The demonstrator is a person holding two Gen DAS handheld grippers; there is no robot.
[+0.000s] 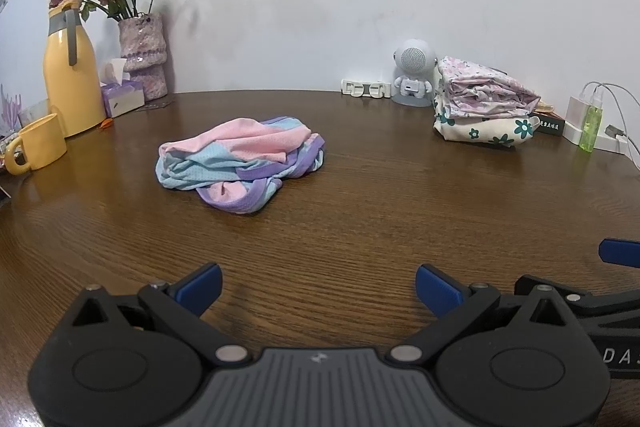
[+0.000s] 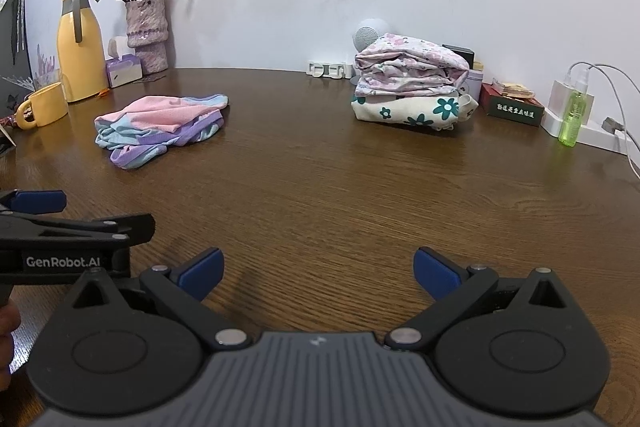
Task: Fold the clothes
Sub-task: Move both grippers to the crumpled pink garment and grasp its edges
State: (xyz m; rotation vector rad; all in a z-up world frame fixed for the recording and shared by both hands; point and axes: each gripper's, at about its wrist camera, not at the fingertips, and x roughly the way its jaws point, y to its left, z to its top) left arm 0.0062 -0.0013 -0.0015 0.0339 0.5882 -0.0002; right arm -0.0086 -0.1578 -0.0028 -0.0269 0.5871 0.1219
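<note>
I see a dark wooden table [image 1: 360, 195] set against a plain white wall. My left tool [image 1: 318, 287] hovers low over the near edge of the table with its two blue-tipped fingers spread wide apart, holding nothing. My right tool [image 2: 318, 273] sits just beside it, fingers likewise spread wide and empty. From the right wrist view, the left tool's side shows at the lower left, with a hand [image 2: 8, 339] partly visible at the frame edge.

The garment to fold, a crumpled pink, light blue and purple mesh garment [image 1: 240, 163], lies in a loose heap on the table ahead of the left tool, well apart from both tools. In the right wrist view it lies to the far left [image 2: 160, 129].

At the back right, near the wall, stands a stack of folded clothes [image 2: 412, 87]: a pale pink floral piece on top of a cream piece with dark green flowers. Behind the stack is a small white astronaut-shaped speaker [image 1: 414, 75]. To the right of the stack are a dark red and green box [image 2: 514, 105], a green spray bottle [image 2: 574, 115] and a white charger with cables [image 2: 560, 95].

At the back left stand a yellow thermos jug [image 1: 70, 79], a yellow mug [image 1: 38, 143], a tissue box [image 1: 122, 95] and a lilac vase of dried roses [image 1: 144, 55].
</note>
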